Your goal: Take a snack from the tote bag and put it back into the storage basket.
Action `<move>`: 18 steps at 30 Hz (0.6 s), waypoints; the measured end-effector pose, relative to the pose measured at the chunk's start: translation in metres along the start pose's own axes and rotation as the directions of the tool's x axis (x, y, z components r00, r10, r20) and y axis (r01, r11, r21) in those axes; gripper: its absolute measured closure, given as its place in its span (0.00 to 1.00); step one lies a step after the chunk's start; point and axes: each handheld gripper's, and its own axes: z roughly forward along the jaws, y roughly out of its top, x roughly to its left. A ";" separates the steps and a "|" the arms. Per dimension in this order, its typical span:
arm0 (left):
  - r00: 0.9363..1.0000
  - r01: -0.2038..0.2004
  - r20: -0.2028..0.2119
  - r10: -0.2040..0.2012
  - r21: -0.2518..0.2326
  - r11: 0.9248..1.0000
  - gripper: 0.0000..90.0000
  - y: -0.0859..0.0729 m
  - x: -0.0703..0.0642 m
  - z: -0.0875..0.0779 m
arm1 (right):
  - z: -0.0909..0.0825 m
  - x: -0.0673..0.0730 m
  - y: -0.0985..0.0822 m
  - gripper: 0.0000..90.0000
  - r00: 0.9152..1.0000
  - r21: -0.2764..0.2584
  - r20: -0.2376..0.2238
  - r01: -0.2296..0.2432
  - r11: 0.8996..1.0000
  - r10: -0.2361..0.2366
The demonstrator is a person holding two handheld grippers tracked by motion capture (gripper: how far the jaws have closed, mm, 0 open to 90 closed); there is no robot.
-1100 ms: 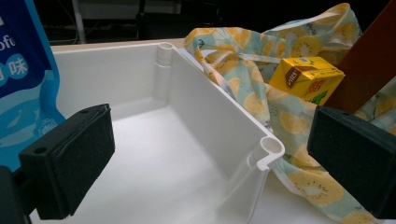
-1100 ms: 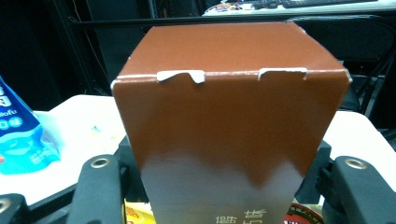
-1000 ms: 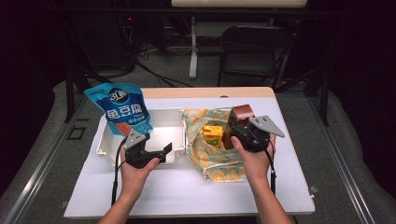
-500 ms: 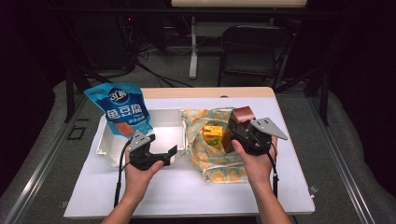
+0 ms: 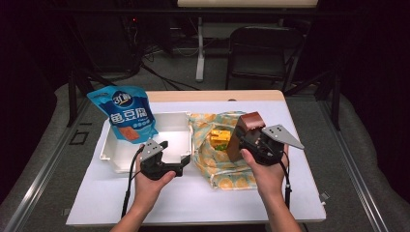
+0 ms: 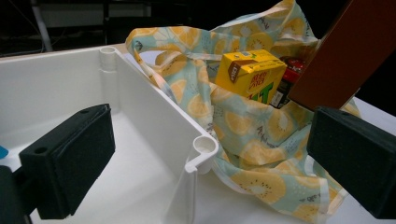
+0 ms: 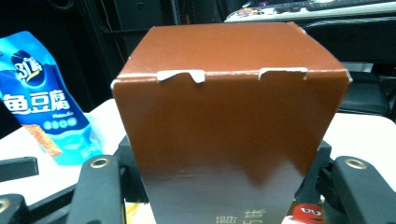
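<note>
Our right gripper (image 5: 247, 137) clamps the brown carton (image 7: 229, 126) above the lemon-print bag (image 5: 220, 166); we should lower it squarely beside the yellow box (image 6: 250, 74); left gripper (image 5: 176, 157) gapes, empty, at the white tray (image 5: 113, 162)

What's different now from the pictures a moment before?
The left gripper has turned: its open jaws pointed at the white bin before and now point sideways toward the fruit-print bag, astride the bin's corner. Nothing was grabbed or dropped. The right gripper still holds the brown box over the bag; the blue pouch hasn't moved.
</note>
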 end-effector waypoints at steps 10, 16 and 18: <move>0.999 -0.011 0.037 0.011 -0.001 1.000 0.00 0.000 -0.007 0.001 | 0.000 0.010 0.000 0.42 0.999 0.008 -0.052 0.001 1.000 0.000; 0.998 -0.025 0.059 0.026 -0.008 1.000 0.00 0.001 -0.012 0.001 | -0.002 0.017 0.002 0.42 0.997 0.006 -0.083 -0.006 1.000 0.006; 0.997 -0.034 0.069 0.034 -0.007 0.999 0.00 0.001 -0.014 0.001 | -0.003 0.019 0.002 0.42 0.996 0.006 -0.094 -0.008 1.000 0.009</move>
